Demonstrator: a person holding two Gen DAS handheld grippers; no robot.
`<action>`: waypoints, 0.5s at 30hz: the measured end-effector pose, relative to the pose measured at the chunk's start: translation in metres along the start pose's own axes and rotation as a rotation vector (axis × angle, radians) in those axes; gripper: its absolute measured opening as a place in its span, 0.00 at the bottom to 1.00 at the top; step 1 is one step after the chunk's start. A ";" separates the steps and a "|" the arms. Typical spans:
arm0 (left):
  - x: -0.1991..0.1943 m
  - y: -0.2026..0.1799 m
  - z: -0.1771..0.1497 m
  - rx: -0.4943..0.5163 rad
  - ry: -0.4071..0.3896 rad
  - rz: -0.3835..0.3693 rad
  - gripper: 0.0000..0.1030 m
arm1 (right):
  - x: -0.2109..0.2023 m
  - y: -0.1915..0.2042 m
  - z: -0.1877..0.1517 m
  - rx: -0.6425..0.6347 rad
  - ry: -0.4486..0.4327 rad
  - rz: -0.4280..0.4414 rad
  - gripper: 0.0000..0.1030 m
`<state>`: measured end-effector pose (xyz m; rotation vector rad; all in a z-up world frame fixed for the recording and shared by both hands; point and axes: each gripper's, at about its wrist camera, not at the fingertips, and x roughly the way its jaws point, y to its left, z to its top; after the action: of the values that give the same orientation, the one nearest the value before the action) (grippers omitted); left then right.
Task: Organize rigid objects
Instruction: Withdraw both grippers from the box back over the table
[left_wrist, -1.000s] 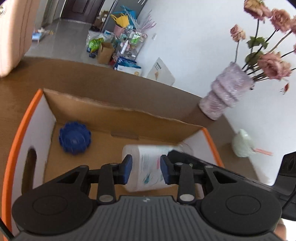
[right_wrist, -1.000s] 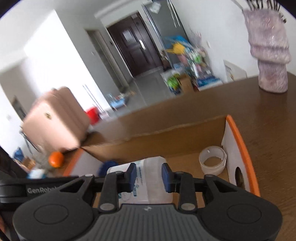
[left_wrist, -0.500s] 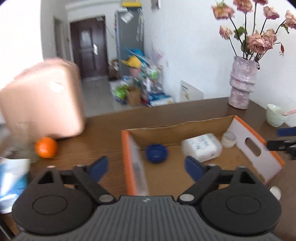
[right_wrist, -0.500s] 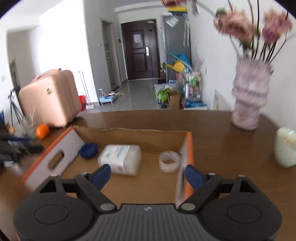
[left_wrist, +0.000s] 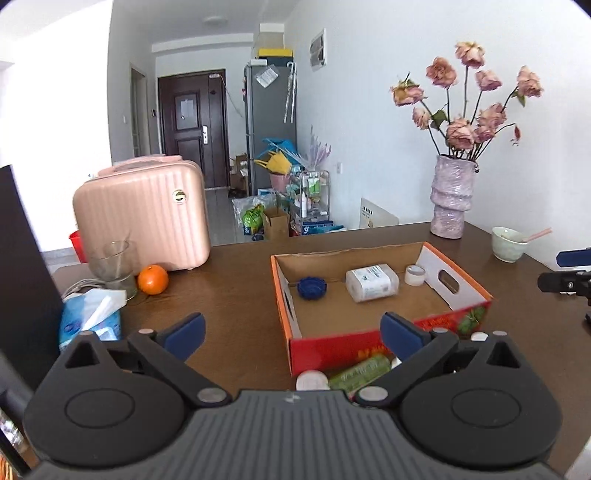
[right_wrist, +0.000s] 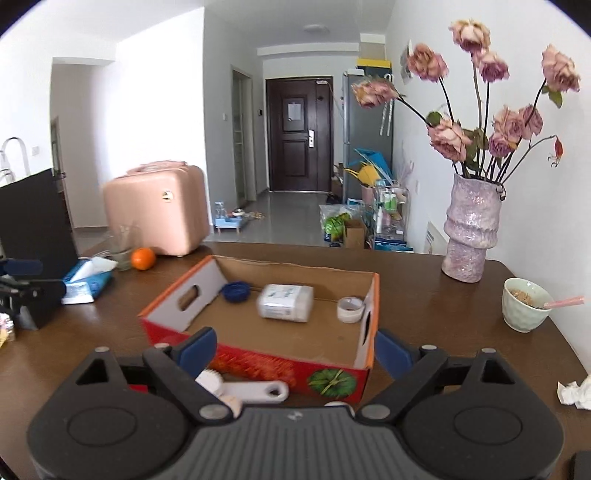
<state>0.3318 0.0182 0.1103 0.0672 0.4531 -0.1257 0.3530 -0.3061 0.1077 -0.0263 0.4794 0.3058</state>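
Observation:
An orange-rimmed cardboard box (left_wrist: 458, 284) (right_wrist: 192, 295) stands on the brown table. Inside it lie a white plastic container (left_wrist: 371, 282) (right_wrist: 286, 301) on its side, a blue lid (left_wrist: 312, 287) (right_wrist: 234, 291) and a tape roll (left_wrist: 414, 274) (right_wrist: 350, 309). My left gripper (left_wrist: 293, 330) hovers short of the box's front wall, its jaws opening wide with nothing between them. My right gripper (right_wrist: 294, 349) hangs over the box's near right corner, its jaws also opening and empty. Before the box lie a green packet (left_wrist: 360, 371) and a white brush (right_wrist: 251, 391).
A pink suitcase (left_wrist: 147, 214), an orange (left_wrist: 152, 279), a glass (left_wrist: 112, 266) and a tissue pack (left_wrist: 92, 317) sit at the left. A vase of flowers (right_wrist: 469, 232) and a bowl with a spoon (right_wrist: 524, 308) stand at the right. Crumpled paper (right_wrist: 574, 393) lies near the right edge.
Both grippers were closed around the white container over the box. They have let it go, opened wide and drawn back and up; the container now lies in the box.

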 end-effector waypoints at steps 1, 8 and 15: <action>-0.010 -0.002 -0.006 -0.002 -0.004 0.000 1.00 | -0.008 0.004 -0.003 -0.003 -0.003 0.003 0.90; -0.075 -0.014 -0.063 -0.006 -0.048 0.037 1.00 | -0.071 0.023 -0.049 0.014 -0.045 0.017 0.90; -0.139 -0.035 -0.118 0.011 -0.140 0.035 1.00 | -0.134 0.041 -0.115 0.002 -0.096 -0.043 0.92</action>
<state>0.1520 0.0093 0.0646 0.0763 0.3116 -0.0978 0.1768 -0.3162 0.0690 -0.0197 0.3832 0.2635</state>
